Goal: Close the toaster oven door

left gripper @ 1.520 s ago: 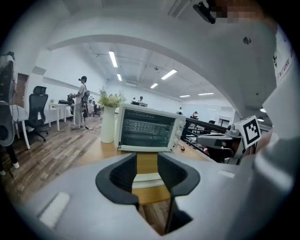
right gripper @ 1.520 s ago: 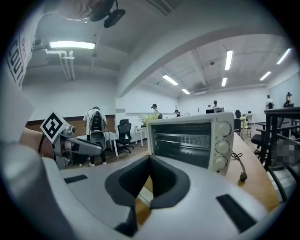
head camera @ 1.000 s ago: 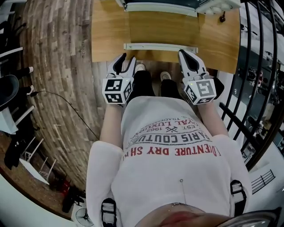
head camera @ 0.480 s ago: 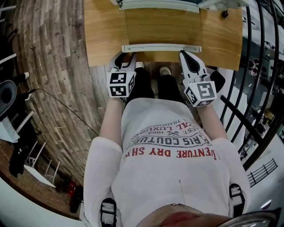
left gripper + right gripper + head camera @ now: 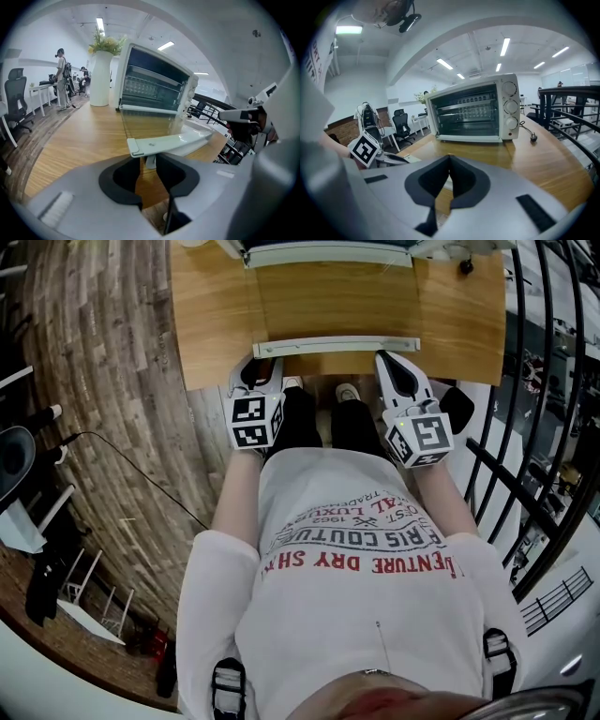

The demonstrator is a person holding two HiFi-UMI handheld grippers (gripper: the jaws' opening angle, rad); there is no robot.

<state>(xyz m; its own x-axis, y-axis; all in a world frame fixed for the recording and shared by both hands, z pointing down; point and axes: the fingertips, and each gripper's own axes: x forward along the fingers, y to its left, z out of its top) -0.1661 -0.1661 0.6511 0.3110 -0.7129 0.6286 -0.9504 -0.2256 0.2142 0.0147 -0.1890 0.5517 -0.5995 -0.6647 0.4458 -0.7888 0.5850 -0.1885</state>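
Observation:
The white toaster oven stands at the far side of the wooden table, and its glass door lies open and flat toward me. Along the table's front edge runs the door's white handle bar. My left gripper sits just below the handle's left end. It is open, and its jaws have just been closing. From the left gripper view the handle crosses right above the left gripper, with nothing pressed between the pads. My right gripper sits by the handle's right end with its tips together, empty.
A black railing runs close along the right. A power plug lies on the table beside the oven. Behind the oven stand a tall white vase and people at desks. My shoes show under the table edge.
Both grippers have crept up to the door handle at the table's front edge. The left jaws look a little narrower than before.

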